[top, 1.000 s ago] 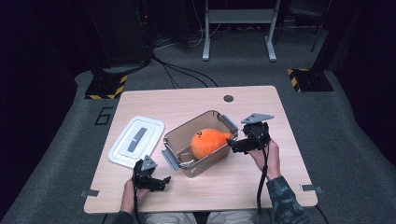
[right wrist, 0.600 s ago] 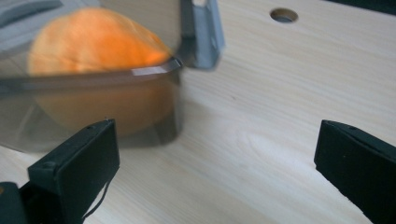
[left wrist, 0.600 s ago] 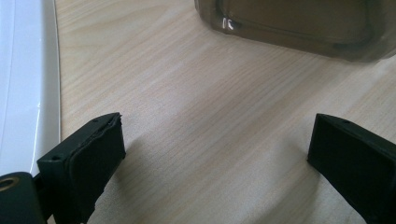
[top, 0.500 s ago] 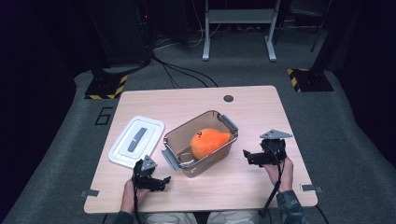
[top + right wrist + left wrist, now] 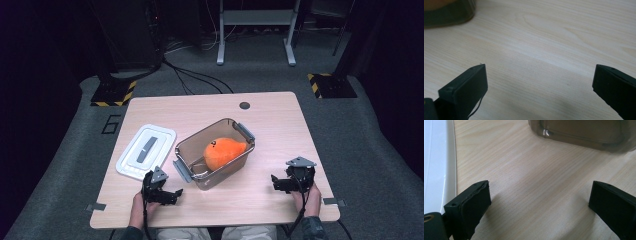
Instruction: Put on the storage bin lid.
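Note:
An orange plush toy [image 5: 222,151] lies inside a clear brownish storage box [image 5: 186,152] at the middle of the wooden table [image 5: 272,120]. The box's white lid [image 5: 146,151] lies flat to its left. My left gripper [image 5: 173,194] rests open on the table near the front edge, just in front of the lid and the box's near-left corner [image 5: 579,135]. My right gripper [image 5: 276,183] rests open near the front right, apart from the box [image 5: 446,15]. Bare wood lies between each pair of jaws.
A small dark hole [image 5: 244,105] sits near the table's far edge. Beyond the table are a grey carpet, cables, a white metal stand [image 5: 255,30] and yellow-black striped bases [image 5: 327,82]. The lid's edge [image 5: 436,170] lies close to my left gripper's left jaw.
My right gripper has drawn back from the box and the toy to the front right of the table. The toy stays in the box. My left gripper has not moved.

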